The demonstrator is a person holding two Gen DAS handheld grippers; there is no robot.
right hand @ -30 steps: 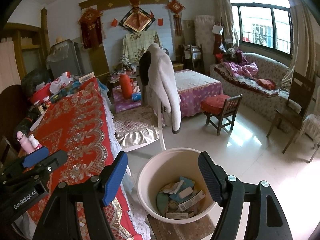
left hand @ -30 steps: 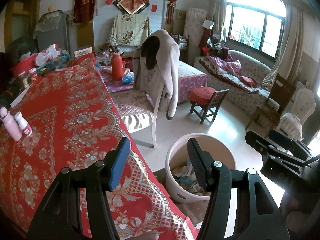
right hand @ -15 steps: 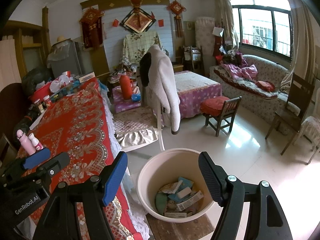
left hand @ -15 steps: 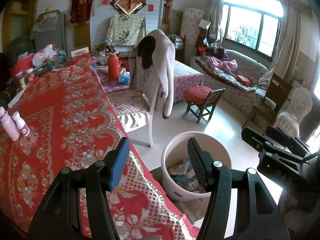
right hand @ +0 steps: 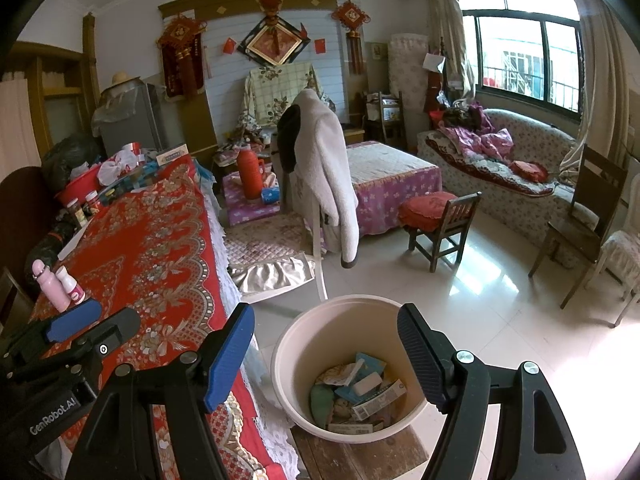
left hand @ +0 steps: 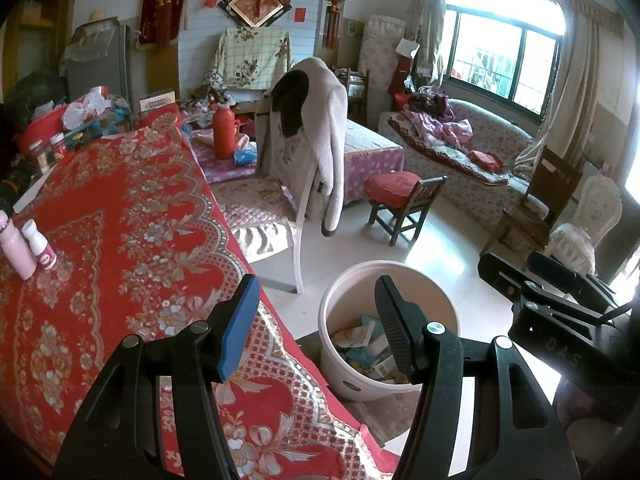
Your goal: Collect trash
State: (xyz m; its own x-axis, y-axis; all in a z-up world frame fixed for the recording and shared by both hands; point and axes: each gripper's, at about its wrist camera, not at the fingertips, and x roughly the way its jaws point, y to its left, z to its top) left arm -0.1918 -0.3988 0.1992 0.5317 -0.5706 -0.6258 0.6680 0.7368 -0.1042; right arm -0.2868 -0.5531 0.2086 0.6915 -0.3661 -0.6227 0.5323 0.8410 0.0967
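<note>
Cream plastic: one bucket [right hand: 304, 344] of trash [right hand: 360, 392] stands on the floor just beside the red tablecloth's [left hand: 120, 220] edge. Two bottles [left hand: 28, 244] stand on the cloth. Left gripper [left hand: 316, 328] and right gripper [right hand: 326, 356] both gape empty. Bare tiles lie beyond; individual wrappers are hard to count.

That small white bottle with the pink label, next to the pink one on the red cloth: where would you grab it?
Grip the small white bottle by its narrow upper body, just under the cap, coming from above and from its right. It stands upright, and the taller pink bottle stands close on its left, so a pad has little room there. The red tablecloth around the other sides is bare.
</note>
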